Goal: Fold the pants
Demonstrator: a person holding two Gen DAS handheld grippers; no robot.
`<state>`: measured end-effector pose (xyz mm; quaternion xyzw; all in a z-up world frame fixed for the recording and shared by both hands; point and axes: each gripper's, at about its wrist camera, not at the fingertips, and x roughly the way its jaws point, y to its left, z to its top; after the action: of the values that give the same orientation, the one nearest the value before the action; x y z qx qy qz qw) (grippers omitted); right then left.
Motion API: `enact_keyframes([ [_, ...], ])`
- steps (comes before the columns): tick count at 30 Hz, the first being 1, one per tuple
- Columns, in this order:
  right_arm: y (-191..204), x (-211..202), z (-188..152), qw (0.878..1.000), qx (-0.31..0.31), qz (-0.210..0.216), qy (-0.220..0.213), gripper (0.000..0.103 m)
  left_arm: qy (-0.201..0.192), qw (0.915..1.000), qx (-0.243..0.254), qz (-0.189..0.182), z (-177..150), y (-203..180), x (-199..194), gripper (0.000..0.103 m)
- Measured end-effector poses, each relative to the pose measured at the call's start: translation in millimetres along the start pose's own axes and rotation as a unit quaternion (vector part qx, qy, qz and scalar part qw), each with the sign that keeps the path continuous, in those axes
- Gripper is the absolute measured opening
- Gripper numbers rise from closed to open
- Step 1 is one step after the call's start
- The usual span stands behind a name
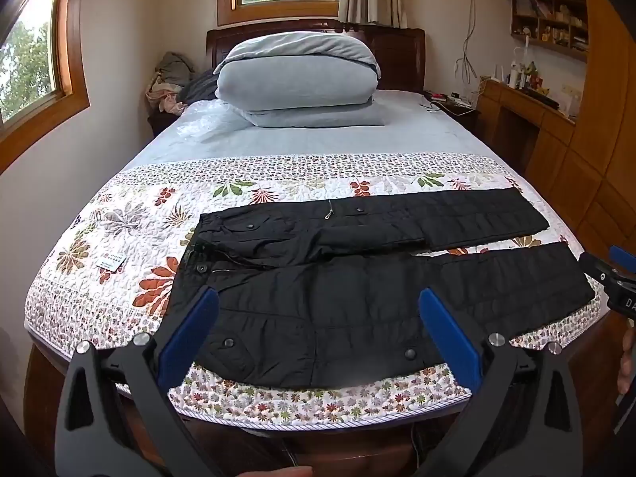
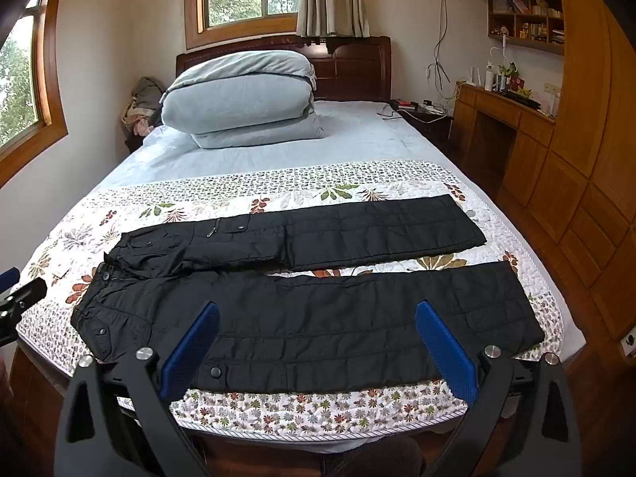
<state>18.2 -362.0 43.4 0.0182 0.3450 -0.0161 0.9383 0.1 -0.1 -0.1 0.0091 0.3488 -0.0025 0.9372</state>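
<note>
Black pants [image 1: 357, 278] lie flat and unfolded on the floral quilt [image 1: 119, 238], waist to the left, both legs stretched to the right with a gap between them. My left gripper [image 1: 318, 302] is open and empty, held above the near leg close to the waist. My right gripper [image 2: 318, 314] is open and empty, held above the near leg of the pants [image 2: 318, 318] around its middle. The right gripper also shows at the right edge of the left wrist view [image 1: 612, 274]. The left gripper shows at the left edge of the right wrist view [image 2: 16, 298].
A folded grey duvet [image 1: 298, 79] is stacked at the head of the bed. The bed's foot edge [image 1: 318, 421] runs just below my grippers. A wooden desk and cabinets [image 2: 536, 139] stand to the right, a wall with windows to the left.
</note>
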Motion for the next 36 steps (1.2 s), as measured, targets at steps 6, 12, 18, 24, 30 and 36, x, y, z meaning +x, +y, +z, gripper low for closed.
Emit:
enact_keyframes([
  [6,-0.1,-0.2,0.3,1.0,0.0,0.0,0.0,0.1,0.001,1.0,-0.003,-0.001,0.1,0.2,-0.1,0.101],
  [12,-0.5,0.4,-0.1,1.0,0.001,0.001,0.0,0.1,0.001,1.0,-0.003,-0.002,0.4,-0.4,0.6,0.101],
  [18,-0.9,0.8,-0.3,1.0,0.001,0.001,-0.001,0.1,0.001,1.0,-0.003,-0.002,0.0,-0.4,-1.6,0.101],
  [24,-1.1,1.2,-0.1,1.0,0.001,0.001,-0.001,0.1,0.001,1.0,-0.003,-0.003,-0.4,-0.4,-1.3,0.101],
  [30,-1.2,1.1,0.3,1.0,0.001,0.0,-0.001,0.1,0.001,1.0,-0.001,-0.002,-1.2,-0.4,0.6,0.101],
  [36,-1.0,1.3,0.6,1.0,0.001,0.001,0.0,0.1,0.002,1.0,-0.001,-0.003,-1.1,-1.0,1.0,0.101],
])
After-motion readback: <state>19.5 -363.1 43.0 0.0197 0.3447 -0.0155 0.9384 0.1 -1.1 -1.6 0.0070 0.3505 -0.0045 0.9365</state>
